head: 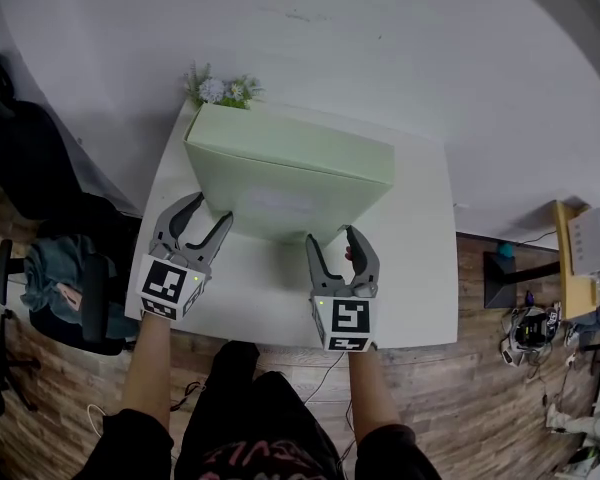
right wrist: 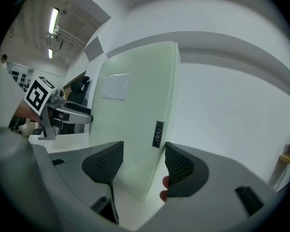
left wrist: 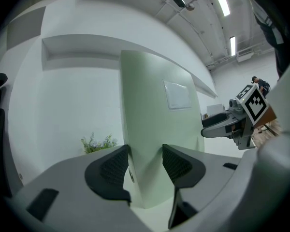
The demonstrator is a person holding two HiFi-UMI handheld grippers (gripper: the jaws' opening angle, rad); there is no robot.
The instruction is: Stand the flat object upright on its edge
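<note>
Box (head: 280, 193) stands with corners between wide-open fingers (left wrist: 108, 170)

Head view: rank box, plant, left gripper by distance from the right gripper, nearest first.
1. box, standing just ahead of the right gripper
2. left gripper, at the box's other end
3. plant, behind the box at the table's far edge

I find nothing I can truly read. The box (right wrist: 135, 124) ahead of me bears a white label (right wrist: 115, 86) on its broad face, its print too faint. A small black tag (right wrist: 157, 134) on its narrow side has letters I can't make out. The square markers (head: 167, 286) I wear are patterns only.
</note>
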